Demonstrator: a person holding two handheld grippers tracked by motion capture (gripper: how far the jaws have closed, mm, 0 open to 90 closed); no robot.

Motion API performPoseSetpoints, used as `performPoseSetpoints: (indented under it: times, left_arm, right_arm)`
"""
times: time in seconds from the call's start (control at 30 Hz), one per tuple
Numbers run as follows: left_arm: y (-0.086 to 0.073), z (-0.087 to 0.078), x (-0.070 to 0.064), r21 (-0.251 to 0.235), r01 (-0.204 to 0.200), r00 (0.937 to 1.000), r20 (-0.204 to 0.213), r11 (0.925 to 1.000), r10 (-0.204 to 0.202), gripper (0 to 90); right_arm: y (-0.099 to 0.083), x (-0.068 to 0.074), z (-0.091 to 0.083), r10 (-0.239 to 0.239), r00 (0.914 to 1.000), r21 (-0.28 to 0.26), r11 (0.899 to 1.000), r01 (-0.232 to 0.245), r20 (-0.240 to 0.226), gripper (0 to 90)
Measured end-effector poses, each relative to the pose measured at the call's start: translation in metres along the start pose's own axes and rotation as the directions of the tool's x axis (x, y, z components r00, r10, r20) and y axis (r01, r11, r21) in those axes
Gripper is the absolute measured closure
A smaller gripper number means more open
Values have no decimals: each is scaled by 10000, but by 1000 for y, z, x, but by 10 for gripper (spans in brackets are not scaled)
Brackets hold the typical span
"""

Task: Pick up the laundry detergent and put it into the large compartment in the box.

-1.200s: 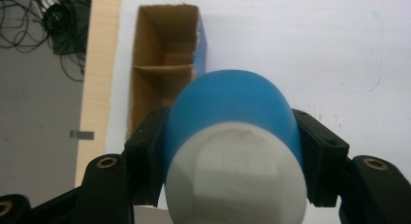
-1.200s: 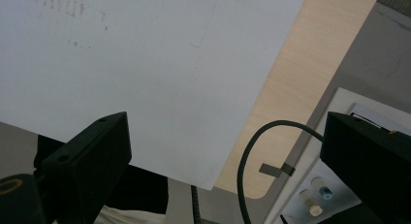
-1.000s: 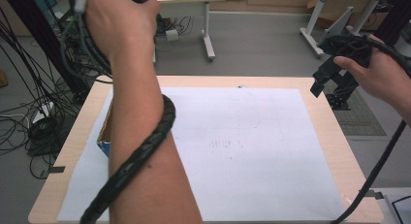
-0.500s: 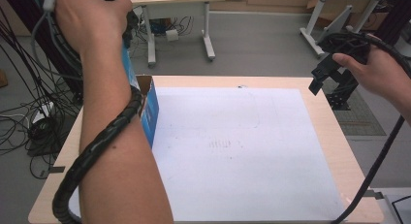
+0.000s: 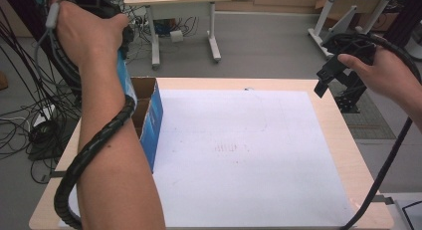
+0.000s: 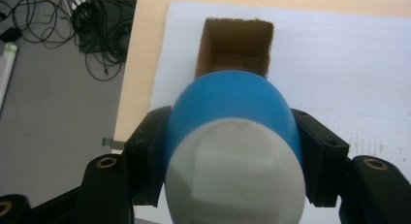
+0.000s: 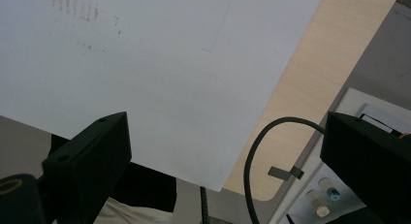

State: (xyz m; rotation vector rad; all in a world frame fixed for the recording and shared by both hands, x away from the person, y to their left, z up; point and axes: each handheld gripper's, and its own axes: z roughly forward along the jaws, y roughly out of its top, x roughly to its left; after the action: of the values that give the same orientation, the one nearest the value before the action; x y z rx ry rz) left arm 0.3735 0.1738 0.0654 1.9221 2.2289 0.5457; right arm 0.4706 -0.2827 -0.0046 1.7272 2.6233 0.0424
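Note:
My left gripper (image 6: 232, 141) is shut on a rounded, egg-like object (image 6: 231, 100) that is blue at the far end and whitish at the near end. It hangs above an open cardboard box (image 6: 236, 47) whose brown inside shows. In the high view that box (image 5: 151, 118) has blue sides and stands at the left of the table, beside the person's raised left forearm (image 5: 109, 140). My right gripper (image 5: 324, 80) is held above the table's far right corner. In its own view the right gripper (image 7: 228, 151) is open with nothing between the jaws.
A white sheet (image 5: 249, 155) covers most of the wooden table (image 5: 343, 140). Loose cables (image 5: 30, 125) lie on the floor at the left. A desk (image 5: 179, 1) stands beyond the far edge. My right gripper's cable (image 5: 388, 165) trails past the right edge.
The left arm has swung left and up, uncovering the box at the table's left. The right gripper has barely moved.

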Motion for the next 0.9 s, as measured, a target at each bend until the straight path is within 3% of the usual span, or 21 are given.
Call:
performPoseSetpoints:
  times: [0.33,0.67,0.9]
  left_arm:
    - [-2,25,11,82,-39,10000,43,10000,38,383]
    - [-5,50,13,237,-87,10000,36,9997,86,383]
    - [-10,66,10,336,-349,9993,-92,9988,352,382]
  right_arm:
    - [4,-1,4,67,10000,96,9999,-67,63,40]
    - [7,2,5,10,10000,137,9999,-11,28,40]
    - [5,-1,6,61,10000,105,9999,-60,-17,38]
